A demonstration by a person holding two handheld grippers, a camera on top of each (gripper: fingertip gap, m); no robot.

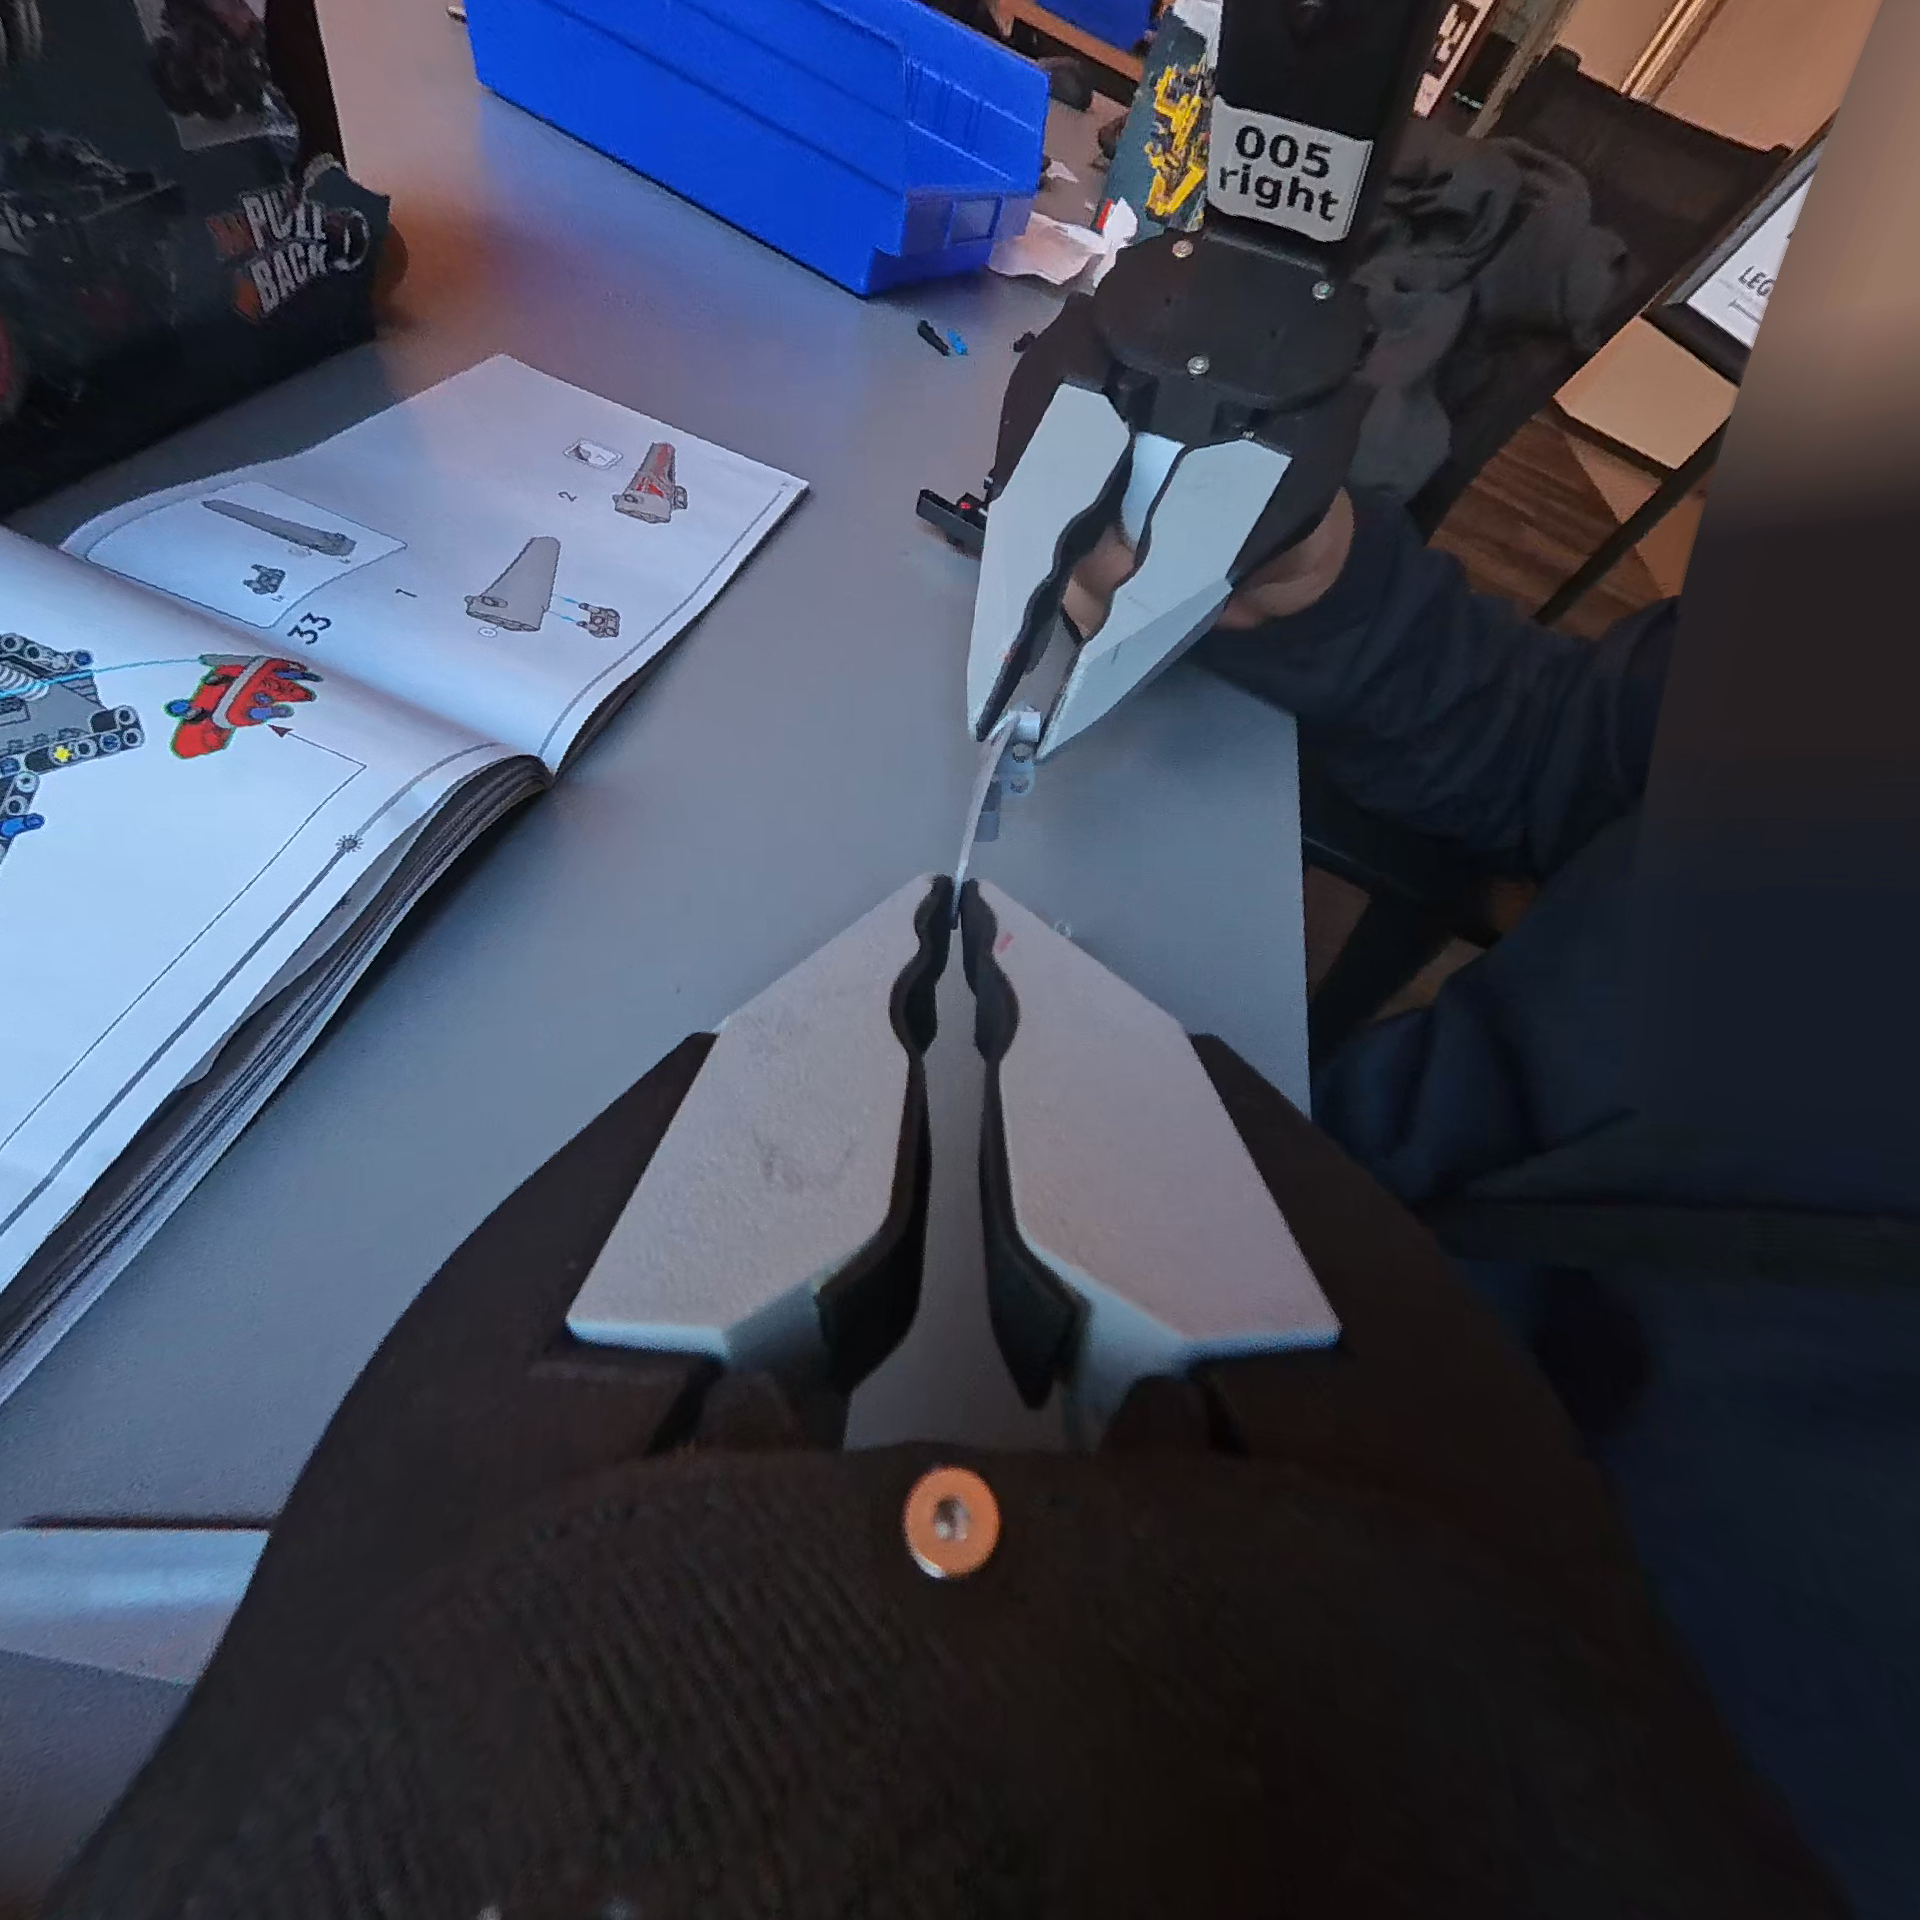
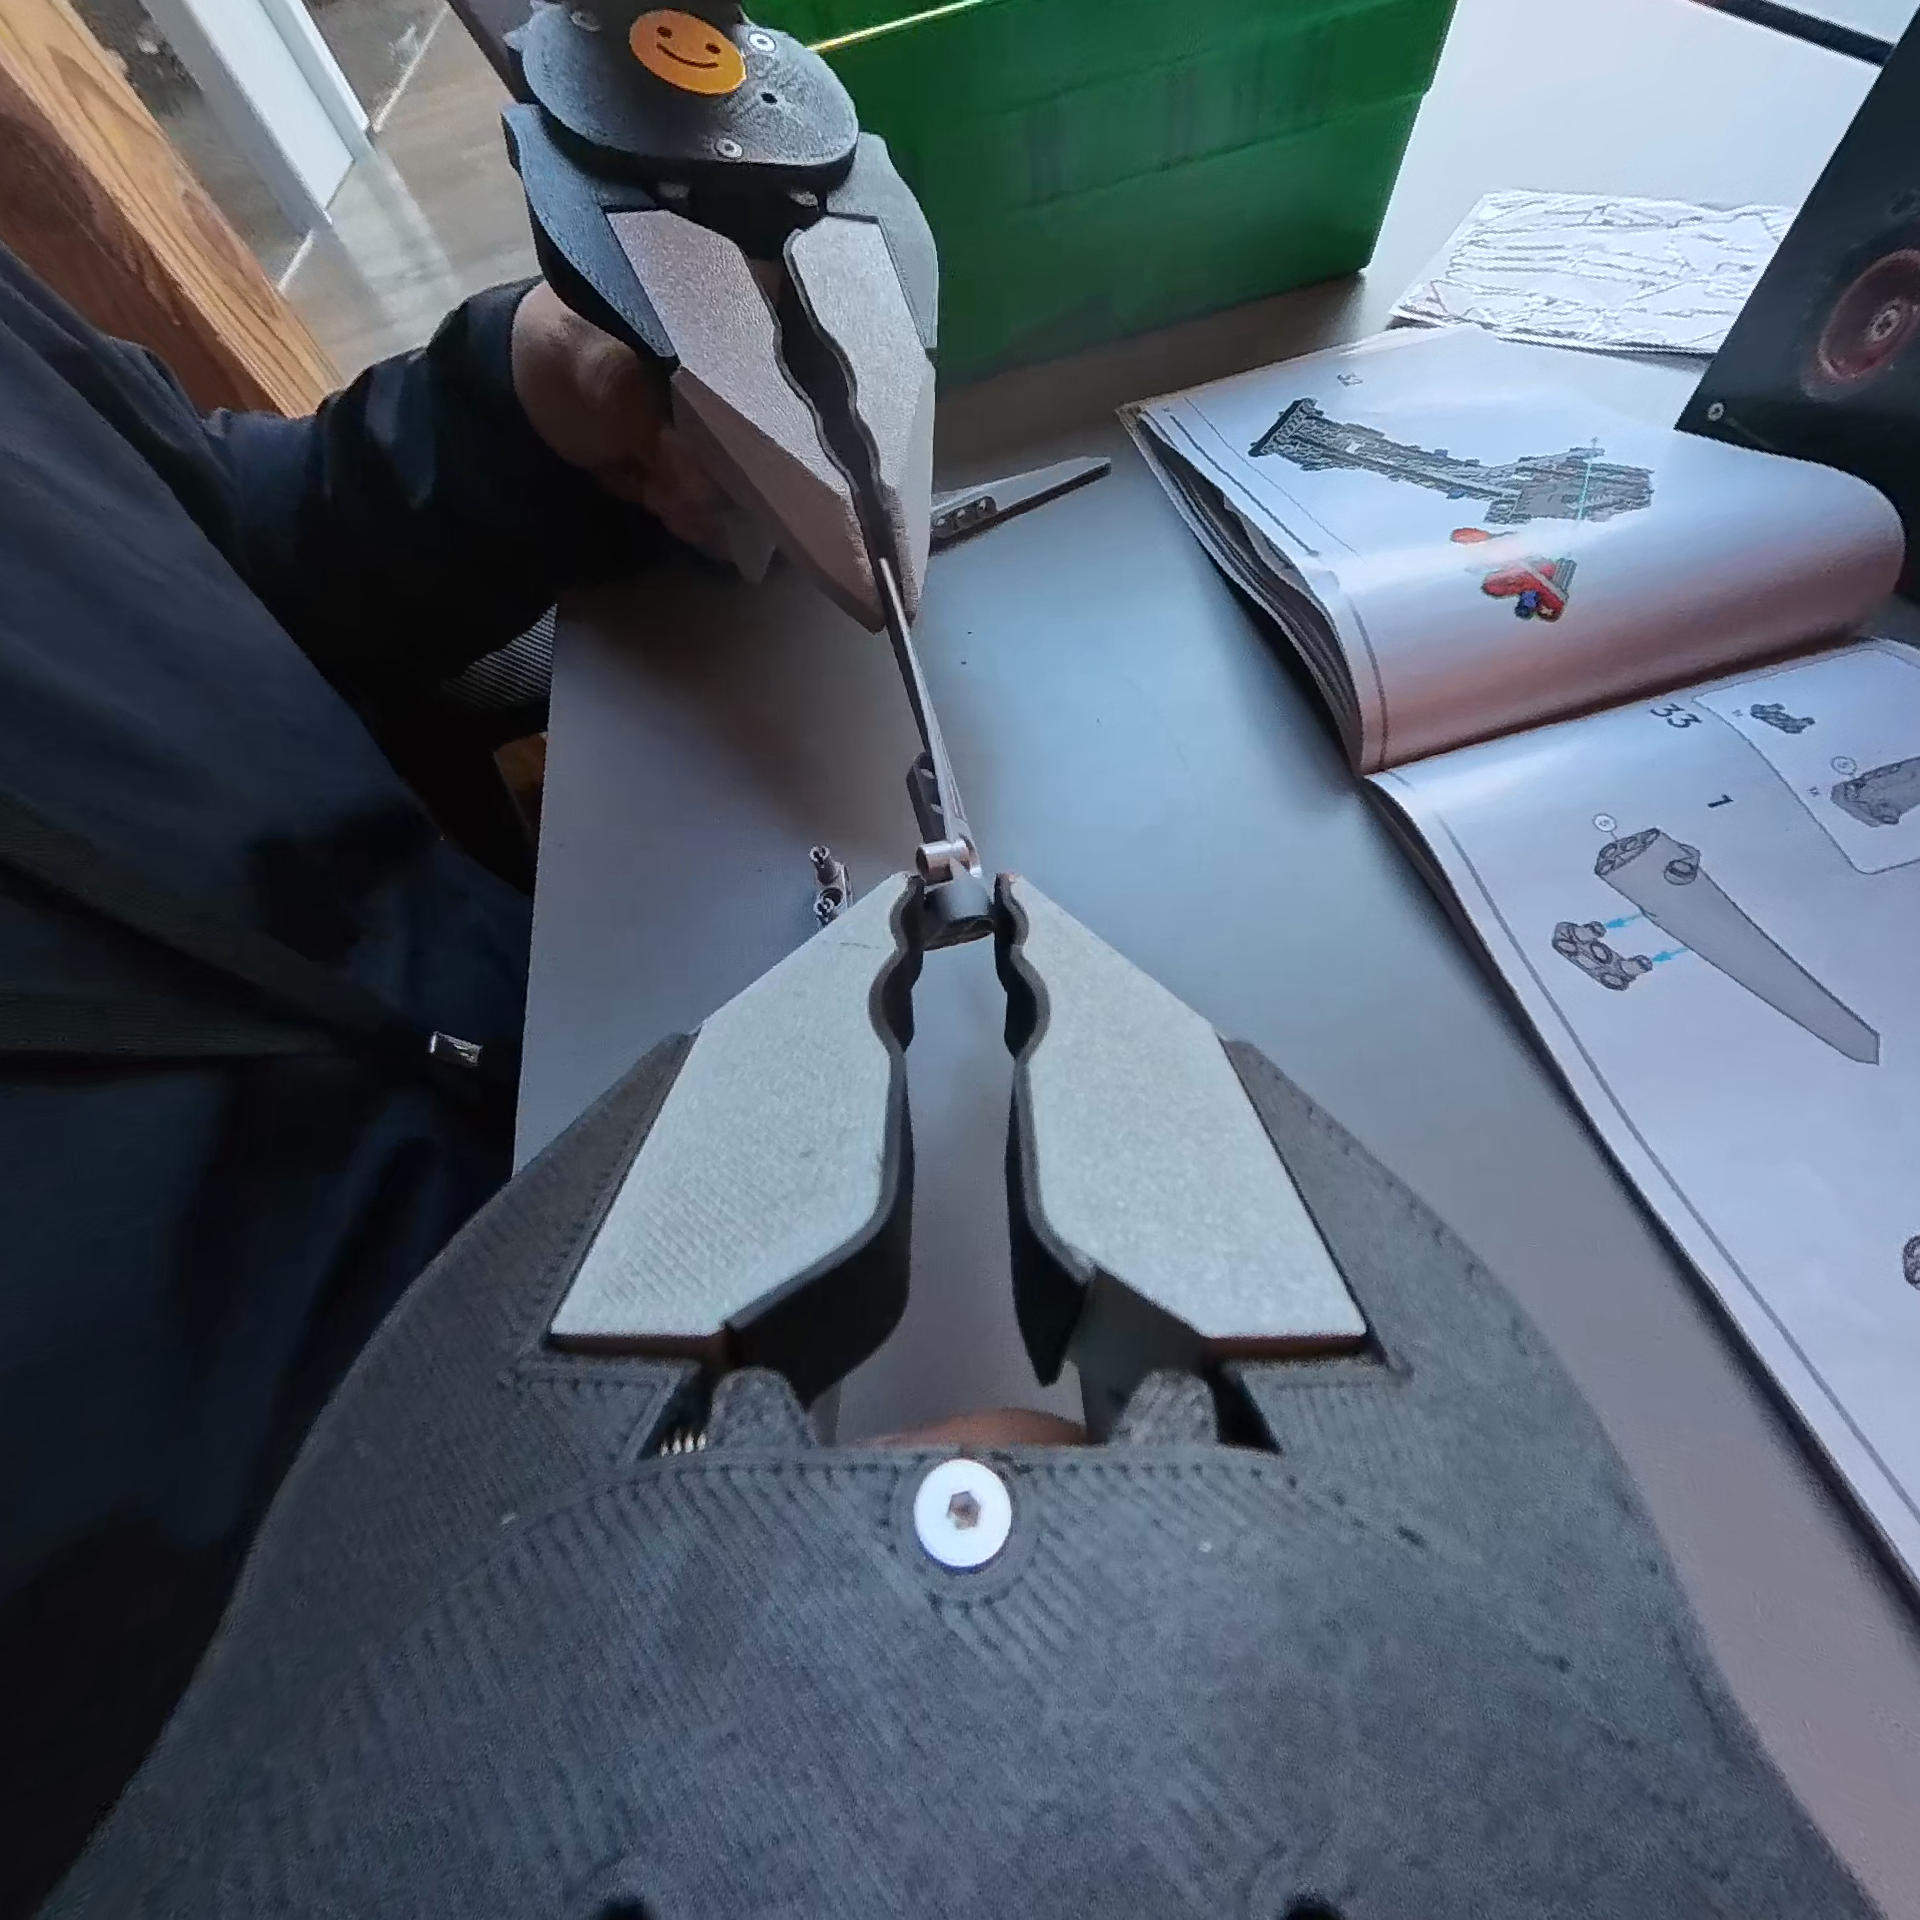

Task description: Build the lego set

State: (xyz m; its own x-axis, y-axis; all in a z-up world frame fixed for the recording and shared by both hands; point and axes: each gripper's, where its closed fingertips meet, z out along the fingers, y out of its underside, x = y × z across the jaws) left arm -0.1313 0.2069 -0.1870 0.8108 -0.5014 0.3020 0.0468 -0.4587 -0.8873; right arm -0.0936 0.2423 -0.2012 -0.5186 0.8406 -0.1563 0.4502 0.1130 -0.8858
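Above grey table, both tongs pinching grey panel, labelled booklet

a grey table is taking up most of both views, its edge running beside a dark chair with dark cloth draped on it. behind that, a brown wooden floor is showing. in the right wrist view, daylight is coming through a glass pane next to a wooden panel.
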